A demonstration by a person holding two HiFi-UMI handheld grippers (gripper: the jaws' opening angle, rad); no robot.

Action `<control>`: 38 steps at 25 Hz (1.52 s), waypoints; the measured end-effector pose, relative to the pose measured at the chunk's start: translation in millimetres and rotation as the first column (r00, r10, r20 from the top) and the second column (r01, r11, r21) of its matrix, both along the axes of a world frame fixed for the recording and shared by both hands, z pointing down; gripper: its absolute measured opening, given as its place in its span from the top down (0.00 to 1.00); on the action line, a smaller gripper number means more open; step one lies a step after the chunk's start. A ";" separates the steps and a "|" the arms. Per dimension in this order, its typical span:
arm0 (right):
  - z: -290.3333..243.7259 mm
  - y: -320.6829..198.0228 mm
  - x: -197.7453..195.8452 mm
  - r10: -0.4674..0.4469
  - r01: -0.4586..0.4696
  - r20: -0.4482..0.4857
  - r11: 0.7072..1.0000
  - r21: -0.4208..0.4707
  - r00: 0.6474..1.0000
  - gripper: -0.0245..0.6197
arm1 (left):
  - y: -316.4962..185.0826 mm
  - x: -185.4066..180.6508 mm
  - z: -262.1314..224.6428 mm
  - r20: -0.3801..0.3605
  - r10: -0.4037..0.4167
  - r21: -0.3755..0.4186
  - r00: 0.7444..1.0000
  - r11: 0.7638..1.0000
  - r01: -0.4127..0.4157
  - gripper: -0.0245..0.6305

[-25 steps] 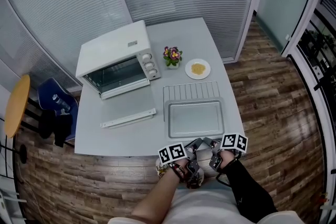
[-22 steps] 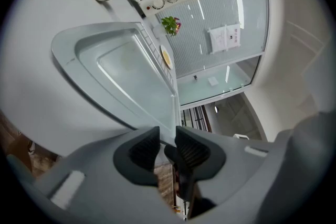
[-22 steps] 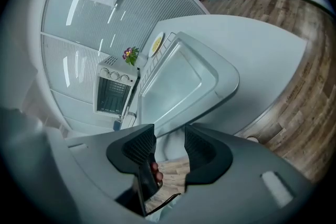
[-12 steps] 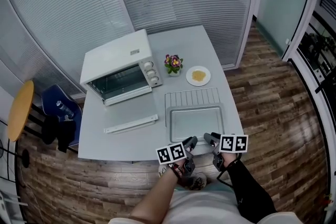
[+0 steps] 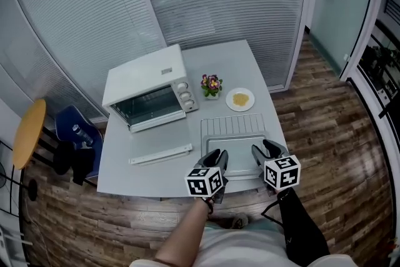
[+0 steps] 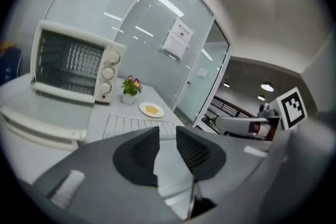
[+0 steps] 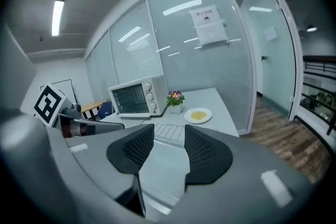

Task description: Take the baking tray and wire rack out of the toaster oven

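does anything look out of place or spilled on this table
Nothing is spilled or damaged. The only oddity: the white toaster oven sits skewed to the grey table's edges, its door open. The silver baking tray and pale wire rack lie flat and square near the front edge.

Baking tray (image 5: pixel 234 146), wire rack (image 5: pixel 232 124) on table (image 5: pixel 122 156) near toaster oven (image 5: pixel 147 81); left gripper (image 5: pixel 217 156), right gripper (image 5: pixel 265 148) over tray's near edge.

Baking tray (image 5: pixel 234 147) matt metal; floor (image 5: pixel 328 128) glossy wood.
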State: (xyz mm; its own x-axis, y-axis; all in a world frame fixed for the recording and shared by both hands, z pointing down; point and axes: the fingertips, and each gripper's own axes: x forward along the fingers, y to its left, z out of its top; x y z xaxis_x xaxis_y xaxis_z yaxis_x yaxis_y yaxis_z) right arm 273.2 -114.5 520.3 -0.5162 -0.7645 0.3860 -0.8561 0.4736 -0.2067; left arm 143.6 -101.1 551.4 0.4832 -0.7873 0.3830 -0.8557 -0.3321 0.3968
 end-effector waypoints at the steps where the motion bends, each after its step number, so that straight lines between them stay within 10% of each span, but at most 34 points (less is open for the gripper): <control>1: -9.4 -2.9 0.4 0.002 -0.001 -0.005 1.000 0.028 1.000 0.71 | -3.9 -2.2 -9.5 0.034 -0.003 0.037 0.999 0.999 0.002 0.81; 8: -69.8 -13.6 5.5 0.023 -0.019 -0.014 0.979 0.202 1.000 0.71 | -19.6 -2.7 -73.3 0.200 -0.016 0.242 0.980 0.970 -0.034 0.81; 18: -138.7 -12.0 4.0 0.042 -0.007 -0.077 0.913 0.407 0.996 0.71 | -25.3 7.6 -151.1 0.242 -0.043 0.412 0.969 0.909 -0.063 0.81; 33: -149.8 -0.1 18.4 0.056 -0.020 -0.069 0.893 0.449 0.996 0.71 | -13.3 15.7 -184.2 0.256 -0.075 0.503 0.964 0.862 -0.066 0.81; 38: -151.2 5.7 24.8 0.069 -0.030 -0.068 0.886 0.463 0.995 0.96 | -9.7 18.6 -185.7 0.246 -0.064 0.530 0.967 0.845 -0.079 0.88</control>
